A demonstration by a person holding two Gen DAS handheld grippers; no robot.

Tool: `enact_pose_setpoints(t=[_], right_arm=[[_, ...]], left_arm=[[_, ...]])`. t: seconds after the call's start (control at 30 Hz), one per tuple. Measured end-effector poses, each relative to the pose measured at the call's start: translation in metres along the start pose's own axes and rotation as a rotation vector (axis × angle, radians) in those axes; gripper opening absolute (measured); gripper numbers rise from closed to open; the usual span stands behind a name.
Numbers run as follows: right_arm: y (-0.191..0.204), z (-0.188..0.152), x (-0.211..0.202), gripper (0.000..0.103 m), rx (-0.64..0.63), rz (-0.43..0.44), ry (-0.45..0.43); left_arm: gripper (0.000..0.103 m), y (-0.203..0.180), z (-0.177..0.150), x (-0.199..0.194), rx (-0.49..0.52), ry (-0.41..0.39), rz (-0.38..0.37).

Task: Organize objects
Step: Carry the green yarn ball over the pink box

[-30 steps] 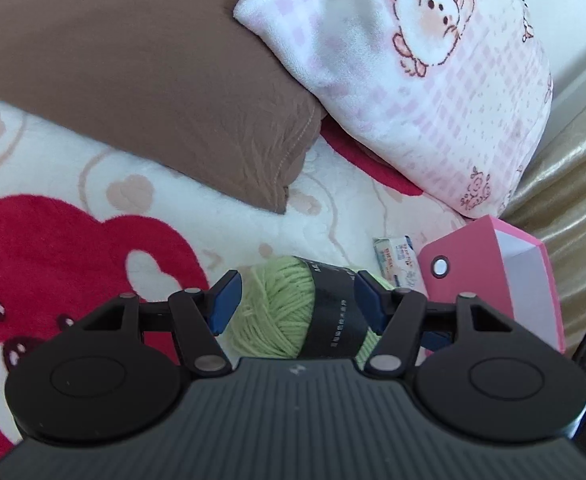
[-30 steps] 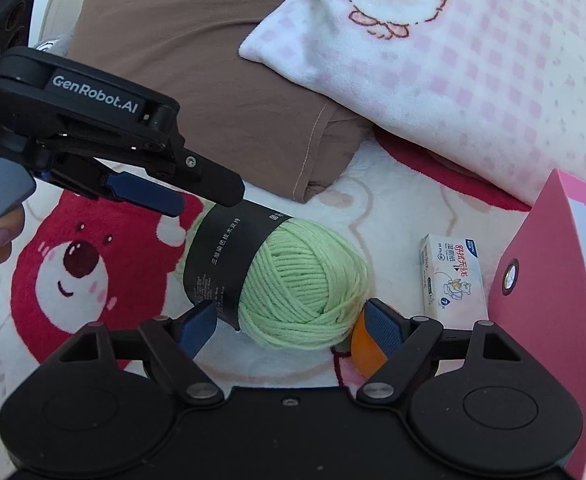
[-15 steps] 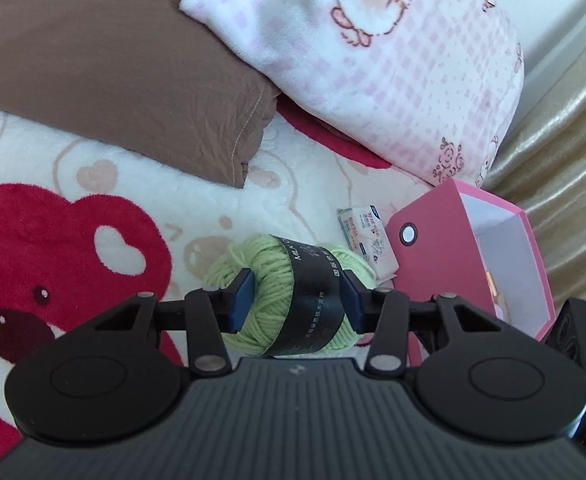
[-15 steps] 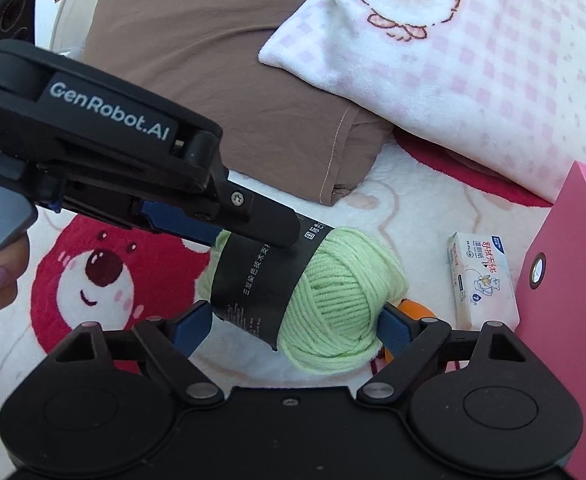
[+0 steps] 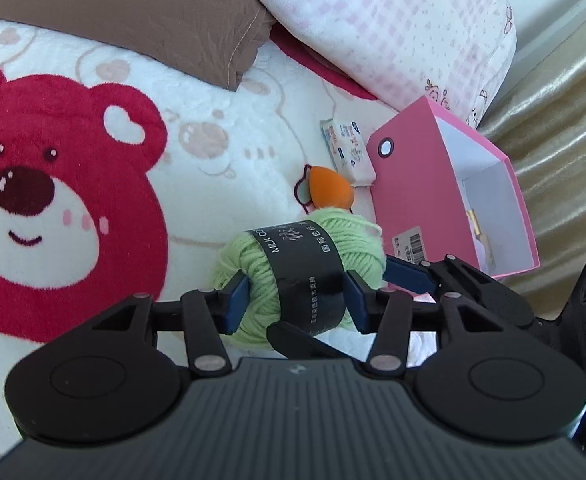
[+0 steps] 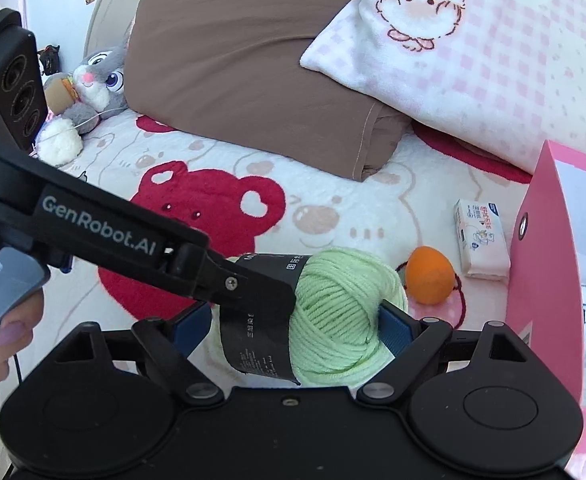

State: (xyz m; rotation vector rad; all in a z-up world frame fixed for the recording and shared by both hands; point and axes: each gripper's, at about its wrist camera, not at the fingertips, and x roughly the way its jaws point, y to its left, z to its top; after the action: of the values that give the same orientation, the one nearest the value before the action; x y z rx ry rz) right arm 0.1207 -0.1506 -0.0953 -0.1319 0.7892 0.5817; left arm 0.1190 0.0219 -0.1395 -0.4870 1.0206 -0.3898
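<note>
Blanket [image 5: 221, 132] with red bears; brown pillow [image 6: 245, 60] behind.

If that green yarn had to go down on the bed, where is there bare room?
The widest bare stretch is the bear-print blanket, bordered by the brown pillow and the yarn ball. It is crowded near the pink box, where the orange sponge and tissue pack lie.
</note>
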Motion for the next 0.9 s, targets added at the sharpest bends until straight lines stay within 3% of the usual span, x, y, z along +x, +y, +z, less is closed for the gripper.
enact_pose_setpoints(t=[0.2,0.53,0.9], right_arm=[[0.01,-0.016,-0.015,0.092,-0.058,-0.06,-0.03],[0.014,-0.015,-0.078,0.091,-0.155,-0.136,-0.145],[-0.009,-0.008,-0.152,0.091,-0.176,-0.237,-0.236]], left_arm=[[0.048,-0.016,-0.017,-0.013,0.031,-0.015,-0.023],[0.048,-0.066,-0.029,-0.049,0.123,-0.05,-0.073],[0.048,-0.137,-0.023,-0.071,0.245,-0.078,-0.16]])
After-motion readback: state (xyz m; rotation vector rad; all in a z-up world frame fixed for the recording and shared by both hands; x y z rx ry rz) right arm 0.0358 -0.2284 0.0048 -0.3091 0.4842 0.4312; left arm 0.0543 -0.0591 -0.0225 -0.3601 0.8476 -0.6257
